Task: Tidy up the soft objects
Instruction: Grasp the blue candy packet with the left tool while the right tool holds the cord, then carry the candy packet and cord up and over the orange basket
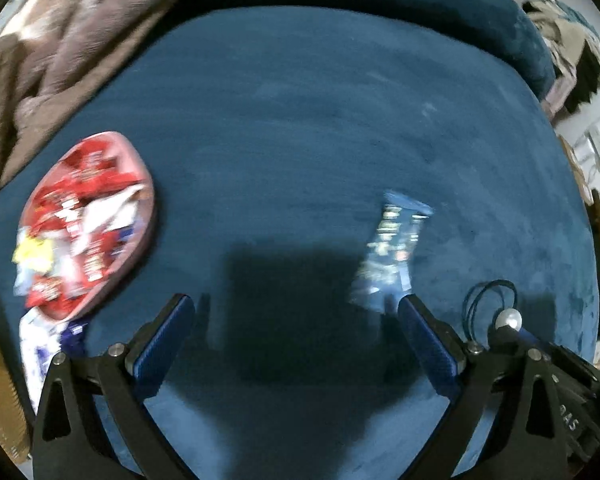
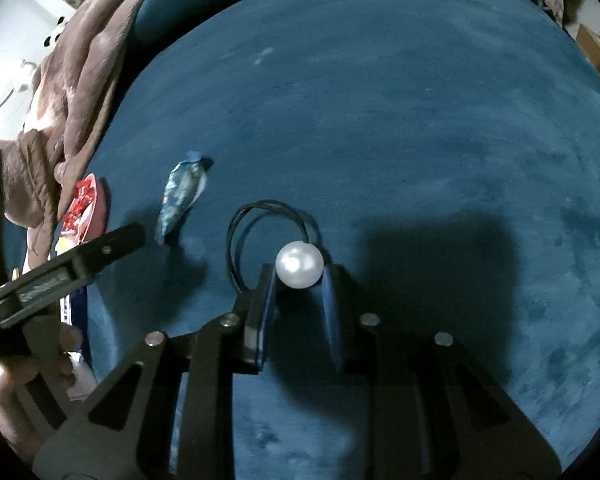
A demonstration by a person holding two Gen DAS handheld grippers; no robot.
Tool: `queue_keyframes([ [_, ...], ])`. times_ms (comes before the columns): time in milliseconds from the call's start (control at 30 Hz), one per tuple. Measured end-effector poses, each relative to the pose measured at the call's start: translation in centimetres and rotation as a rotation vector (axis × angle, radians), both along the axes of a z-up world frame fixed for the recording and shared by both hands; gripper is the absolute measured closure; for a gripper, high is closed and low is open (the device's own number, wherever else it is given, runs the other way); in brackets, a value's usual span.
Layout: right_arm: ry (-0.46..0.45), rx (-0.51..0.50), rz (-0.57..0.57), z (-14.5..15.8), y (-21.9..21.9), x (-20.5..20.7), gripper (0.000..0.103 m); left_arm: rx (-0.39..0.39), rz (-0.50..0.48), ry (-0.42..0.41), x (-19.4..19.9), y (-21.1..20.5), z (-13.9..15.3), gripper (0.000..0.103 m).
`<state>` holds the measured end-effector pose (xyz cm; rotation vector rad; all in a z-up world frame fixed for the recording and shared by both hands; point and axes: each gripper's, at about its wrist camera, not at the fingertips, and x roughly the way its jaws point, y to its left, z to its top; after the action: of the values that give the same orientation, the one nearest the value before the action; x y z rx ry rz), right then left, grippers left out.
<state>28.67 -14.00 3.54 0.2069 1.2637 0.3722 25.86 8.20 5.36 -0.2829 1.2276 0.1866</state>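
Observation:
A white pearl bead [image 2: 299, 265] on a black elastic hair tie [image 2: 244, 224] sits between the blue pads of my right gripper [image 2: 299, 276], which is shut on the bead just above the blue velvet seat [image 2: 400, 140]. The same bead [image 1: 508, 319] and hair tie loop [image 1: 485, 298] show at the lower right of the left wrist view. A blue snack wrapper [image 1: 388, 252] lies just beyond the right finger of my left gripper [image 1: 296, 320], which is open with nothing in it. The wrapper [image 2: 180, 196] also lies left of the bead.
A pink dish [image 1: 138, 232] full of red and white wrappers sits at the left; it shows small as the dish [image 2: 100, 204] in the right wrist view. A brown blanket [image 1: 60, 48] drapes over the far left edge. Clutter [image 1: 572, 52] lies beyond the right edge.

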Motion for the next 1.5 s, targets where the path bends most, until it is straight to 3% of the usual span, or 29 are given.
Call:
queue_keyframes([
  [100,0.003,0.02,-0.006,0.0,-0.5,0.1,0.078,0.002,-0.042,0.006,1.6,-2.1,-0.9,0.006],
  [200,0.011,0.041,-0.019,-0.1,-0.7,0.1,0.078,0.026,-0.078,-0.01,3.1,-3.8,-1.1,0.021],
  [233,0.013,0.047,-0.022,-0.1,-0.8,0.1,0.078,0.029,-0.089,-0.015,3.6,-4.3,-1.2,0.03],
  [267,0.014,0.052,-0.025,-0.2,-0.8,0.1,0.077,0.031,-0.102,-0.017,4.2,-4.8,-1.4,0.057],
  [300,0.015,0.058,-0.027,-0.2,-0.8,0.1,0.077,0.029,-0.108,-0.013,4.6,-5.0,-1.5,0.067],
  [400,0.013,0.075,-0.036,-0.1,-1.2,-0.1,0.077,0.022,-0.124,0.024,5.8,-5.3,-2.7,0.079],
  [467,0.002,0.078,-0.047,0.2,-1.6,-0.1,0.075,0.019,-0.118,0.016,5.6,-5.2,-2.5,0.08],
  [567,-0.007,0.082,-0.069,0.4,-1.9,0.3,0.054,0.023,-0.113,0.001,4.1,-5.0,-1.6,0.08],
  [667,-0.004,0.073,-0.055,-0.1,-1.1,0.6,0.054,0.004,-0.085,0.003,2.2,-4.4,-1.1,0.08],
  [767,0.001,0.03,-0.024,-1.1,-0.2,0.6,0.057,-0.012,-0.068,0.002,1.1,-4.2,-0.8,0.08],
  [833,-0.015,0.009,-0.024,-1.1,0.0,0.3,0.075,-0.016,-0.069,0.004,0.9,-4.3,-0.9,0.08],
  [867,-0.012,0.017,-0.03,-1.0,-0.2,0.0,0.078,-0.018,-0.072,0.008,0.6,-4.4,-0.9,0.08],
  [1167,-0.049,0.093,-0.051,1.6,-1.1,-4.1,0.078,-0.028,-0.081,-0.024,-2.4,-3.8,1.5,0.08],
  [1500,-0.063,0.157,-0.041,4.4,-0.1,-10.3,0.078,-0.014,-0.083,-0.05,-9.5,-3.5,5.2,0.08],
])
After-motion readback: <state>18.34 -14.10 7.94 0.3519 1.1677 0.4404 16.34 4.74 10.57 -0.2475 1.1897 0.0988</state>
